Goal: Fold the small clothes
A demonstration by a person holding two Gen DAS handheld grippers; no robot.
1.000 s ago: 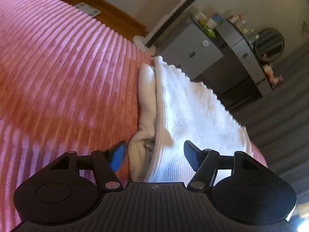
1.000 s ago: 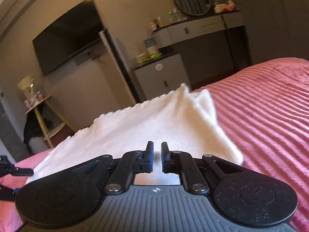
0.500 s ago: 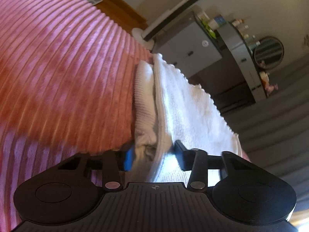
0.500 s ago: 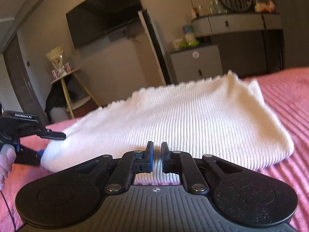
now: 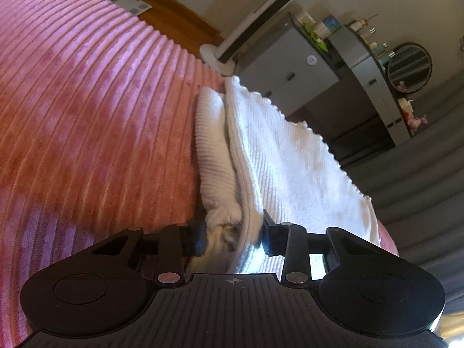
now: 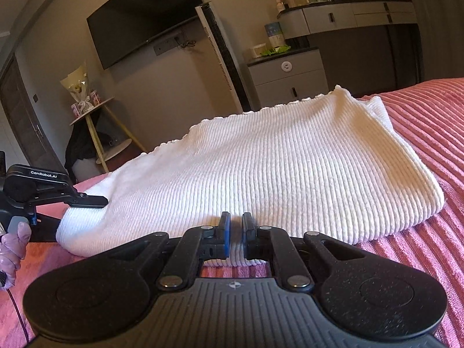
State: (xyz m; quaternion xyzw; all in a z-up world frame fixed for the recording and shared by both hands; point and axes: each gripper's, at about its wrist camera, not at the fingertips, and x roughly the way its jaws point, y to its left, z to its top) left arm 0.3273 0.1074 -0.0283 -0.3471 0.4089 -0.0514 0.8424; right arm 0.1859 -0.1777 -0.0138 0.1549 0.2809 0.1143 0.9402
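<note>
On the pink ribbed bed [image 5: 87, 116], my left gripper [image 5: 233, 233] pinches the folded white garment [image 6: 275, 174] at nine o'clock, while my right gripper's [image 6: 234, 233] fingers sit nearly pressed together, empty.

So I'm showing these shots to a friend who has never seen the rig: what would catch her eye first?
Probably the white ribbed knit garment, folded in layers and bright against the pink striped bedspread it lies on. Next, the left gripper closed on the garment's thick folded end, while the right gripper sits at its near edge with fingers almost together. Behind, a dark wall television dominates the room.
</note>
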